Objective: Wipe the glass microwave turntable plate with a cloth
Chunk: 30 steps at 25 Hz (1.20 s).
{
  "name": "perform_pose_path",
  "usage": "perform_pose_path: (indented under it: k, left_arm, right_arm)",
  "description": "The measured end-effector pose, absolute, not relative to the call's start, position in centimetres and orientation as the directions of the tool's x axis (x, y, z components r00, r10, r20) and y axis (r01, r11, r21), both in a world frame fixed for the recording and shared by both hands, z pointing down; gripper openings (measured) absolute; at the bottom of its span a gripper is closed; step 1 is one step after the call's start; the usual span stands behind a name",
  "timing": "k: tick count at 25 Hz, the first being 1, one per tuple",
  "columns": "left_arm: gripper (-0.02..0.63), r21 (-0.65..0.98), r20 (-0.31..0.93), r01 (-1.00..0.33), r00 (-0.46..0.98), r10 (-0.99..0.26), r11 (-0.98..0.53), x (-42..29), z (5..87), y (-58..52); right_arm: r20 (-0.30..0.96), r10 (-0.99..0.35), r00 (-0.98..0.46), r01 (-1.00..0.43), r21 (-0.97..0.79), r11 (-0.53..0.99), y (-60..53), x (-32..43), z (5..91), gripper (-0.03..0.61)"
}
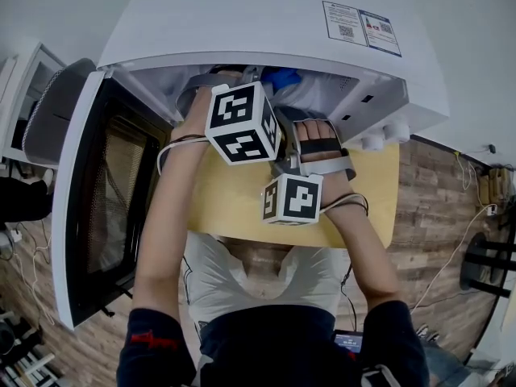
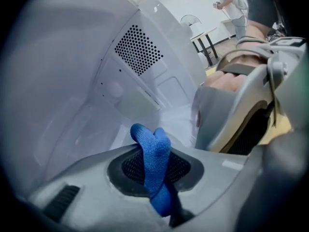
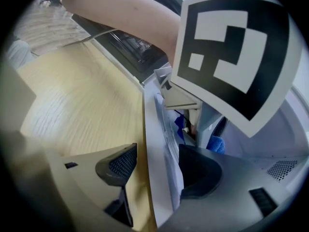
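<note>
1. step in hand, by the look of it: wiping inside the open microwave (image 1: 242, 22), door (image 1: 105, 208) swung wide to the left, both arms reaching into the cavity from over the counter (image 1: 234, 208).
2. left tool (image 2: 155, 172) clenched on the blue cloth (image 2: 152, 144), with a folded wad poking up past the pads. sits deep in the cavity, near the wall with the vent holes (image 2: 137, 50).
3. right tool (image 3: 157, 170) released, jaws spread wide either side of a pale, glassy slab at the cavity mouth. most likely the front rim of the glass plate (image 3: 154, 124), though hard to rule out the oven's own sill. sliver of counter visible between one jaw and that slab, so no clamp on it.
4. to do it well:
   - steady the rim with the right tool before pressing down with the left.
   - lay the wad flat on the glass rather than dabbing with its tip.
   - sweep in arcs from centre out to rim.
   - use light pressure to avoid rocking the plate or skidding it off its seat.
   - mind the two tools, very near each other in a tight space.
5. containers: only the microwave cavity. in it: the cloth, both tool tips and, seemingly, the plate. no food or other dish visible, and the cavity floor is largely hidden behind the tools.
</note>
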<state>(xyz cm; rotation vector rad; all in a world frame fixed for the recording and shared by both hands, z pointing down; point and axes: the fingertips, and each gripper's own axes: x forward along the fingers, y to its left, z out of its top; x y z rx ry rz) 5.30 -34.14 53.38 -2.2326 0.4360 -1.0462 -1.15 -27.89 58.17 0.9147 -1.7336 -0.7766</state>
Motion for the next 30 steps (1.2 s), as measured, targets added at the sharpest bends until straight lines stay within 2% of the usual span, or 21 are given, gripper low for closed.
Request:
perform_pose_path:
  k: [14, 30]
  left_arm:
    - [0.057, -0.662, 0.572, -0.044, 0.615, -0.543, -0.748, 4.7, 53.5, -34.8]
    - [0.057, -0.688, 0.586, -0.129, 0.481, -0.652, -0.714, 0.2, 53.9, -38.1]
  right_arm:
    - [0.457, -0.857, -0.238, -0.217, 0.835, 0.505, -27.9, -1.2, 58.2, 0.253]
    - [0.443, -0.864, -0.238, -0.209, 0.846, 0.491, -28.0, -1.2, 58.1, 0.250]
